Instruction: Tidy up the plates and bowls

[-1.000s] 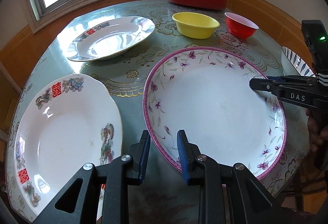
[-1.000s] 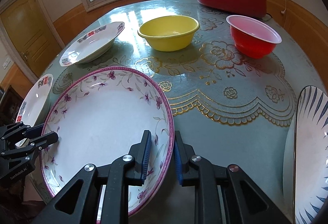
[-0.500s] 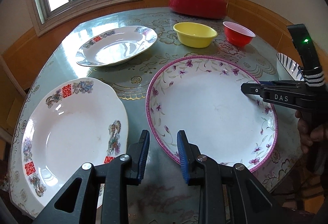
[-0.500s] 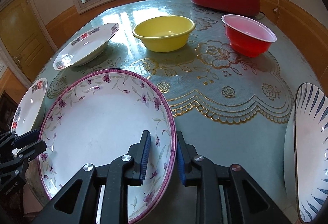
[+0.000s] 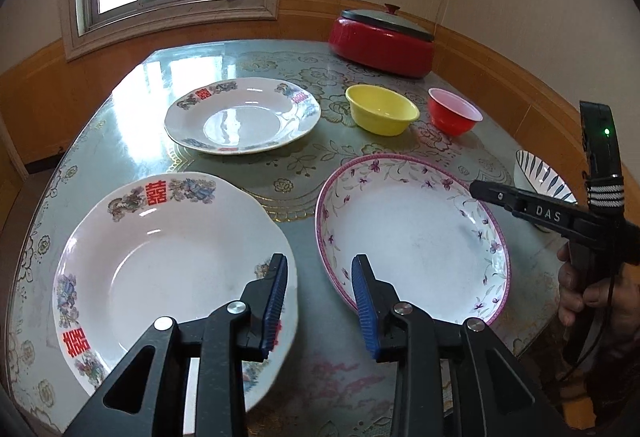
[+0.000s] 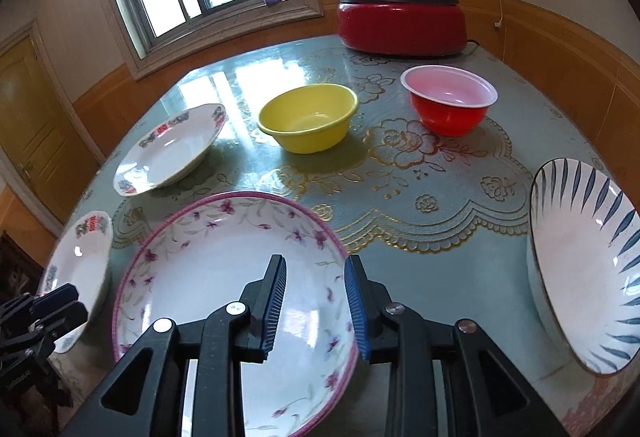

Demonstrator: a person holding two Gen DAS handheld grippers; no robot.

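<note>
Glassy tabletop (image 6: 460, 221): slick and shiny under a lace-print cover; anything nudged is likely to slide, not stay put.
Pink-rimmed plate (image 5: 412, 233): largest dish, lying flat at the near edge between the two grippers. A one-sided grab of its rim could tip it or push it off the edge.
Red-character plate (image 5: 172, 269): near left, its near rim seems to overhang the tabletop edge; a downward knock there might flip it.
Far plate (image 5: 244, 117): same pattern, well apart, so stacking means a long carry of smooth ceramic.
Striped bowl (image 6: 584, 277): at the right edge, just beside the right gripper's path; a sideways swing could clip it.
Yellow bowl (image 6: 308, 117) and red bowl (image 6: 450, 103): light plastic, side by side but apart, easily shoved.
Left gripper (image 5: 320, 301): jaws opening, nothing between them, over the gap between the two near plates.
Right gripper (image 6: 316, 303): jaws opening, empty, above the pink-rimmed plate's right rim; the gap looks narrow for a clean rim pinch.
</note>
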